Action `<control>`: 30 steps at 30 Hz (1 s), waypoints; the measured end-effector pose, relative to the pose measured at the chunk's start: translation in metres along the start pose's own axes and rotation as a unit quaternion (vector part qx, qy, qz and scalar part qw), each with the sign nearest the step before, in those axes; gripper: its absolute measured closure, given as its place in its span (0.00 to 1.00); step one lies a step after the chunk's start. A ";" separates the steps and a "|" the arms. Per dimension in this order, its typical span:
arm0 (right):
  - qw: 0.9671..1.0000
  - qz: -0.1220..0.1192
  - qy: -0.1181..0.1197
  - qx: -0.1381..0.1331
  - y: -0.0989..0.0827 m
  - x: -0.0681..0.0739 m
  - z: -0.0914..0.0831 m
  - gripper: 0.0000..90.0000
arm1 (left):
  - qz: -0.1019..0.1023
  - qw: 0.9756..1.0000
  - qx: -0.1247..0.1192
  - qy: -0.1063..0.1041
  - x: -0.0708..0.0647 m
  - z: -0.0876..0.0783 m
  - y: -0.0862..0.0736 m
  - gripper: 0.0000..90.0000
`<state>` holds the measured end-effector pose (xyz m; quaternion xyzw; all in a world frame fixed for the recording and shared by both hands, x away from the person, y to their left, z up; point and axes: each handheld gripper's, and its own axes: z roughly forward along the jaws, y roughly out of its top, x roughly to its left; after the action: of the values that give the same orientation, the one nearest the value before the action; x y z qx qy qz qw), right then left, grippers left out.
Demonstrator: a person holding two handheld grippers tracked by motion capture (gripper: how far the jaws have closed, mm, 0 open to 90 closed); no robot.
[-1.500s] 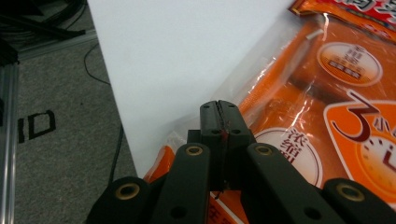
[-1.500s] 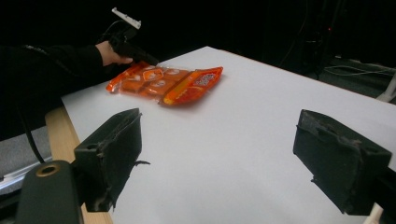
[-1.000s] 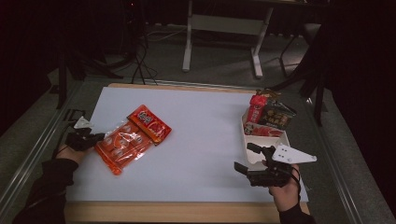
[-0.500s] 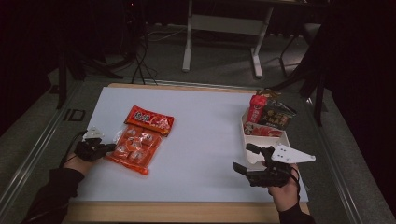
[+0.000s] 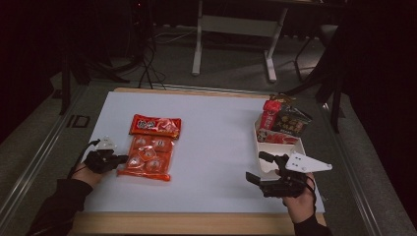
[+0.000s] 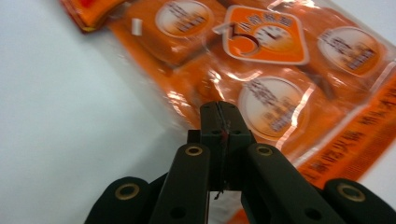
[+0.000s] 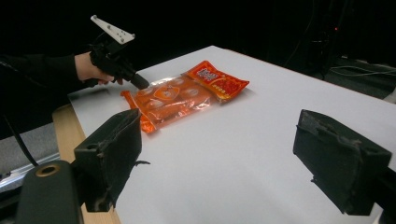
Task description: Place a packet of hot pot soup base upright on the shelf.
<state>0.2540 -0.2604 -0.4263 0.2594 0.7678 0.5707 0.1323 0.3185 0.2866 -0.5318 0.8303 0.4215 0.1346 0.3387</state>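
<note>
Orange film of the snack bag (image 5: 147,160) was found pinched at its edge by the left gripper (image 5: 114,161), whose jaws were pressed together on the plastic, as seen in the left gripper view (image 6: 219,122). Compared with a second earlier, the bag had been dragged and swung from a diagonal lie toward a squarer one, nearer the table's front edge; the red packet (image 5: 155,126), formerly overlapping it at the upper right, was now left just touching its far end, at about twelve o'clock from it. This was judged to mean the two packets were being separated, with the pull nearly finished. The bag lay flat on the white table (image 5: 216,142), extending toward three o'clock from the closed fingertips. The right gripper (image 5: 261,169) was held idle, jaws spread on nothing, near the white tray (image 5: 265,147) at the table's right.
</note>
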 end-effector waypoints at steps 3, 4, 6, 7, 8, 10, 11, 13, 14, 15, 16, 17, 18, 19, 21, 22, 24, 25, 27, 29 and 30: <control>1.000 0.001 0.001 0.001 0.000 0.000 0.000 0.17 | -0.024 1.000 -0.007 0.012 0.009 -0.002 0.007 1.00; 1.000 0.000 0.000 0.002 0.000 0.000 0.000 0.17 | -0.023 0.999 -0.011 0.024 0.011 -0.003 0.009 1.00; 1.000 0.002 0.001 0.002 -0.001 0.000 0.001 0.17 | -0.028 0.999 -0.018 0.031 0.018 -0.002 0.012 1.00; 1.000 0.002 0.001 0.003 -0.001 0.000 0.001 0.17 | -0.032 0.999 -0.017 0.037 0.021 -0.001 0.014 1.00; 1.000 0.002 0.001 0.004 -0.001 0.000 0.002 0.17 | -0.034 0.999 -0.016 0.038 0.024 0.001 0.016 1.00; 1.000 0.000 0.002 0.003 -0.001 0.000 0.002 0.17 | -0.041 0.998 -0.022 0.041 0.028 0.006 0.018 1.00; 1.000 0.001 0.002 0.004 -0.001 0.000 0.002 0.17 | -0.038 0.998 -0.019 0.044 0.030 0.009 0.019 1.00; 1.000 0.002 0.002 0.005 -0.002 0.000 0.002 0.17 | -0.041 0.998 -0.020 0.045 0.032 0.014 0.022 1.00; 1.000 0.002 0.002 0.005 -0.002 -0.001 0.002 0.17 | -0.040 0.998 -0.018 0.046 0.032 0.017 0.023 1.00; 1.000 0.002 0.001 0.006 -0.002 -0.001 0.002 0.17 | -0.040 0.998 -0.014 0.047 0.032 0.022 0.024 1.00; 1.000 0.004 0.001 0.006 -0.003 -0.001 0.002 0.17 | -0.040 0.998 -0.010 0.046 0.032 0.024 0.025 1.00; 1.000 0.005 0.002 0.007 -0.003 -0.001 0.002 0.17 | -0.040 0.998 -0.011 0.044 0.032 0.028 0.026 1.00; 1.000 0.005 0.001 0.007 -0.004 -0.002 0.002 0.17 | -0.042 0.998 -0.013 0.042 0.032 0.030 0.026 1.00; 1.000 0.005 -0.001 0.007 -0.004 -0.002 0.002 0.17 | -0.044 0.998 -0.013 0.038 0.031 0.033 0.028 1.00; 1.000 0.007 0.000 0.006 -0.004 -0.003 0.001 0.17 | -0.045 0.998 -0.015 0.030 0.030 0.037 0.030 1.00; 1.000 0.006 -0.001 0.006 -0.004 -0.003 0.001 0.17 | -0.047 0.999 -0.015 0.022 0.029 0.039 0.031 1.00; 1.000 0.007 0.000 0.007 -0.004 -0.002 0.002 0.17 | -0.044 0.999 -0.007 0.020 0.028 0.041 0.034 1.00; 1.000 0.006 0.001 0.007 -0.004 -0.002 0.002 0.17 | -0.049 0.999 -0.006 0.013 0.028 0.041 0.035 1.00; 1.000 0.004 0.000 0.010 -0.005 -0.002 0.003 0.17 | -0.042 0.999 -0.001 0.008 0.023 0.043 0.037 1.00; 1.000 0.002 0.001 0.010 -0.005 -0.002 0.003 0.17 | -0.032 0.999 0.004 0.001 0.016 0.046 0.040 1.00; 1.000 0.002 0.001 0.010 -0.005 -0.002 0.002 0.17 | -0.027 1.000 0.006 -0.001 0.012 0.047 0.042 1.00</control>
<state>0.2555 -0.2606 -0.4322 0.2619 0.7728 0.5637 0.1280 0.3757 0.2574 -0.5386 0.8207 0.4443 0.1220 0.3378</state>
